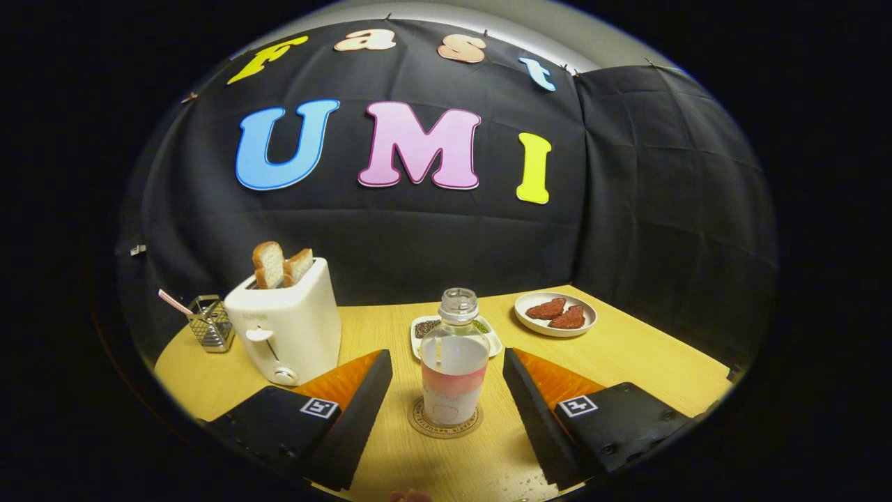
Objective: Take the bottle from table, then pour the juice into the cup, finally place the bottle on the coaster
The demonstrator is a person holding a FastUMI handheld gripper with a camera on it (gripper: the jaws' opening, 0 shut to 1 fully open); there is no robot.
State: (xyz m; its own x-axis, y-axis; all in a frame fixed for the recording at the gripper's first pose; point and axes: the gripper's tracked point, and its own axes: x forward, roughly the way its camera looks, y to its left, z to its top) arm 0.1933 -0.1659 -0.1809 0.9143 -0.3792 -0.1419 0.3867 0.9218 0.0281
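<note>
— Wooden table (pixel 627 355) against the black cloth wall; where does the bottle (pixel 454 359) stand?
— Upright on the round coaster (pixel 421 425), uncapped, between the two fingers of the gripper (pixel 446 380), touching neither.
— So the jaws are spread wide?
— Yes, holding nothing. Behind the bottle lies a small dish (pixel 492 341); a toaster (pixel 286 324) with bread (pixel 268 265) stands beyond the fingers, and a plate (pixel 555 324) sits further back

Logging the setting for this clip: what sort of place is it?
Likely a staged breakfast table in a cloth-walled booth: white toaster holding bread, round white plate of reddish food, clear uncapped bottle on a round coaster between the open fingers.
</note>
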